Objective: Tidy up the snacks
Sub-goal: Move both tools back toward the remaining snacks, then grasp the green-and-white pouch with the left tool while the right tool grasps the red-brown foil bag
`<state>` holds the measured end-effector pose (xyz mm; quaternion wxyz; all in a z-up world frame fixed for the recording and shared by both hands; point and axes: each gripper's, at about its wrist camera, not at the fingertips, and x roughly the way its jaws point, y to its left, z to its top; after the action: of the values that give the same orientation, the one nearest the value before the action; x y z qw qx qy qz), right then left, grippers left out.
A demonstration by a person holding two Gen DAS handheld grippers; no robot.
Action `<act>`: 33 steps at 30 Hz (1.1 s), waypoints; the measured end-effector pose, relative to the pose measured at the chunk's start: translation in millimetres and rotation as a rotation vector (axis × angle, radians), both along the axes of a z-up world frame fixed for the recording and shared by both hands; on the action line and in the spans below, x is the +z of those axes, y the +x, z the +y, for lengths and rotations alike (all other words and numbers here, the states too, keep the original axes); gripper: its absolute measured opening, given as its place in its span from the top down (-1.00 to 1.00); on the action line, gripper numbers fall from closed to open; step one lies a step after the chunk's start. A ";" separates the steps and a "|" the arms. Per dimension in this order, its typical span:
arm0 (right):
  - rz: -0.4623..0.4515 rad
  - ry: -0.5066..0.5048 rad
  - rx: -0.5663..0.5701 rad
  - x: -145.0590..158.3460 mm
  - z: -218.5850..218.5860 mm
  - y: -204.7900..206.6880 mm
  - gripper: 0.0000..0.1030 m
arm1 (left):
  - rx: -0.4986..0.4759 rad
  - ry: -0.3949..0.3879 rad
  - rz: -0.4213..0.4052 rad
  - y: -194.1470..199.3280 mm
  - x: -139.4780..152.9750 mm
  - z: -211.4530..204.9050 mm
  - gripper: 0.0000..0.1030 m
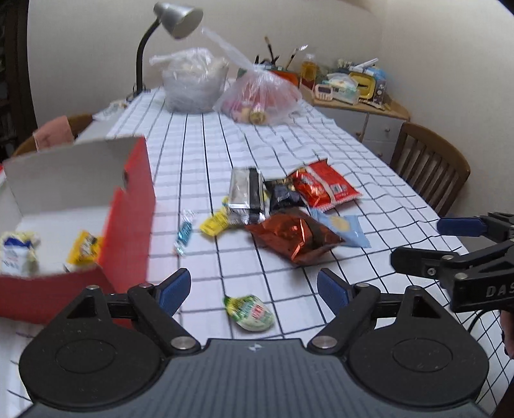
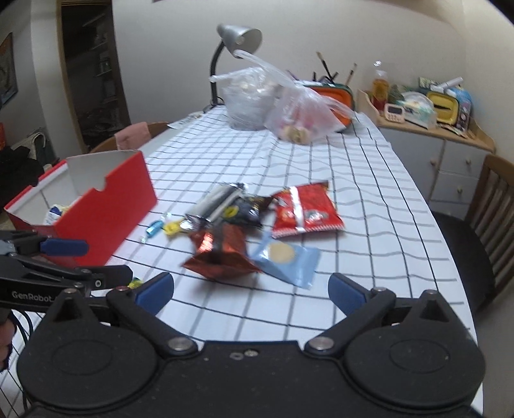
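Observation:
A red box (image 1: 128,205) with white inside stands at the left and holds two small packets (image 1: 83,247); it also shows in the right wrist view (image 2: 112,205). Loose snacks lie mid-table: a copper bag (image 1: 295,238) (image 2: 221,250), a red bag (image 1: 324,186) (image 2: 305,209), a silver packet (image 1: 245,193), a light blue packet (image 2: 286,257), a blue candy (image 1: 184,231). A green-white packet (image 1: 252,312) lies between my left gripper's (image 1: 253,289) open fingers. My right gripper (image 2: 250,289) is open and empty, near the copper bag.
Two clear plastic bags (image 1: 257,93) and a grey desk lamp (image 1: 176,19) stand at the table's far end. A cluttered wooden cabinet (image 1: 359,106) and a chair (image 1: 430,164) are to the right. The checked tablecloth (image 1: 199,154) covers the table.

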<state>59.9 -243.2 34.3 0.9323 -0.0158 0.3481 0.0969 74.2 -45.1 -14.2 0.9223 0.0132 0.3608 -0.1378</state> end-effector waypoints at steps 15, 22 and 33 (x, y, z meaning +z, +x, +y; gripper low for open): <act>0.050 -0.031 0.018 -22.8 -16.9 20.9 -0.86 | 0.128 0.014 0.048 22.7 -44.0 -14.9 -0.67; 0.031 -0.016 0.052 -15.1 6.8 51.4 -0.85 | 0.160 -0.012 0.078 23.4 -58.3 -11.7 -0.51; 0.097 -0.058 0.069 -42.4 45.6 97.7 -0.61 | 0.169 0.056 -0.031 4.5 -67.4 -19.0 0.00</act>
<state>157.6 -197.5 -8.1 0.9096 -0.0502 0.3948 0.1194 78.8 -64.2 -81.6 0.9353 0.0104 0.3502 -0.0493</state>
